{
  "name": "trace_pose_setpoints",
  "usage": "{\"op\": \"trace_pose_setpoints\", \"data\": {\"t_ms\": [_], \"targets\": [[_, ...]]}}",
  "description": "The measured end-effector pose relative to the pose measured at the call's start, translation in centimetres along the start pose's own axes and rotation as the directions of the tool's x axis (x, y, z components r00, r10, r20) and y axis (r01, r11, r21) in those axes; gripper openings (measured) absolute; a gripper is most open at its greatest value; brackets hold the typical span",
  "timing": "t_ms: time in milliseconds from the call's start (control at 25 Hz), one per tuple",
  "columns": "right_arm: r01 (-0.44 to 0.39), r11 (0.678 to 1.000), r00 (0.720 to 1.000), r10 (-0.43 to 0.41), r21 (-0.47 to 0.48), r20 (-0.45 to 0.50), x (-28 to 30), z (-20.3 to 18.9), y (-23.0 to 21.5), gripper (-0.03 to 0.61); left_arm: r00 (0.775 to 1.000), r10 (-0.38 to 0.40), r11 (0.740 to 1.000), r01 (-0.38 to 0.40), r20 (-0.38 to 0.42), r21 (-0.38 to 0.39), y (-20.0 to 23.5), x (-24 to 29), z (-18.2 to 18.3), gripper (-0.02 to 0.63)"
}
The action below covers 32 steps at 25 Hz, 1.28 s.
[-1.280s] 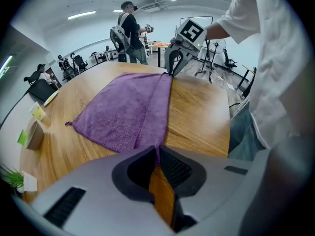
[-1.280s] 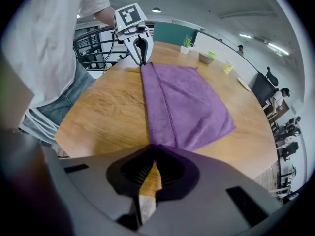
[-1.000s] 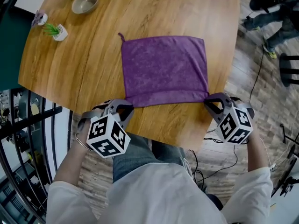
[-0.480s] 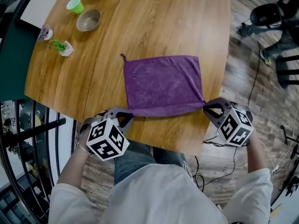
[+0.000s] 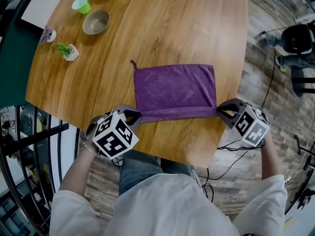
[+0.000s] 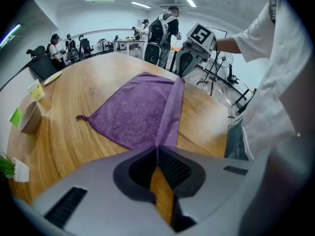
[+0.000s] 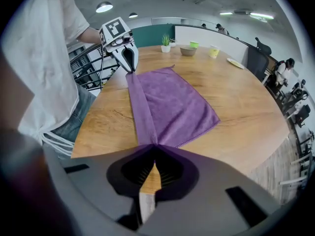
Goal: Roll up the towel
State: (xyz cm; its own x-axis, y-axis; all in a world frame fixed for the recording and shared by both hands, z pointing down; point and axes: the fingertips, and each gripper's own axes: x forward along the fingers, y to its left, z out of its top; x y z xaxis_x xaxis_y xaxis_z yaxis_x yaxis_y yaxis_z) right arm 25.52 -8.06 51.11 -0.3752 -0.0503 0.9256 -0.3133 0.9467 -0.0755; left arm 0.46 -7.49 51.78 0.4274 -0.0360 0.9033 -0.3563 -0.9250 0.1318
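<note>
Wooden table [image 5: 162, 23] in an open office. Purple towel [image 5: 174, 85] lies flat; my left gripper [image 5: 137, 115] and right gripper [image 5: 219, 110] clamp its near-edge corners.

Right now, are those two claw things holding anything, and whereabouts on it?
Yes. The left gripper and the right gripper each pinch one near corner of the purple towel.

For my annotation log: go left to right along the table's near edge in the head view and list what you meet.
left gripper, shut on the towel's near left corner → purple towel, its near edge stretched between the grippers → right gripper, shut on the near right corner
</note>
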Motion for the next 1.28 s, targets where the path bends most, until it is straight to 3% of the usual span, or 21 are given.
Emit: {"op": "trace_pose_setpoints", "data": {"t_ms": [320, 520, 640, 840, 1080, 1280], "targets": [[0.066, 0.998, 0.997, -0.067, -0.013, -0.024, 0.9, 0.4, -1.8, 0.018, 0.999, 0.039, 0.999, -0.039, 0.006, 0.015, 1.4, 1.0, 0.2, 0.022], [0.119, 0.993, 0.993, -0.119, 0.003, 0.018, 0.9, 0.2, -2.3, 0.081, 0.998, 0.048, 0.999, -0.048, 0.040, -0.009, 1.6, 0.4, -0.1, 0.101], [0.162, 0.987, 0.987, -0.162, 0.010, 0.022, -0.3, 0.0, -2.6, 0.084, 0.994, 0.090, 0.996, -0.089, 0.068, -0.017, 1.7, -1.0, 0.0, 0.114], [0.210, 0.978, 0.976, -0.210, 0.000, 0.052, -2.5, 0.4, -1.4, 0.094, 0.989, 0.113, 0.991, -0.119, 0.091, 0.062, -0.6, -2.4, 0.6, 0.112], [0.150, 0.980, 0.989, -0.149, -0.134, 0.014, -0.6, 0.4, 2.7, 0.091, 0.994, 0.092, 0.977, -0.100, 0.053, 0.187, -3.6, -0.6, 0.9, 0.106], [0.137, 0.978, 0.990, -0.141, -0.158, -0.010, 1.6, -0.6, 2.8, 0.081, 0.995, 0.100, 0.966, -0.104, 0.029, 0.238, -3.5, 1.1, 0.6, 0.094]]}}
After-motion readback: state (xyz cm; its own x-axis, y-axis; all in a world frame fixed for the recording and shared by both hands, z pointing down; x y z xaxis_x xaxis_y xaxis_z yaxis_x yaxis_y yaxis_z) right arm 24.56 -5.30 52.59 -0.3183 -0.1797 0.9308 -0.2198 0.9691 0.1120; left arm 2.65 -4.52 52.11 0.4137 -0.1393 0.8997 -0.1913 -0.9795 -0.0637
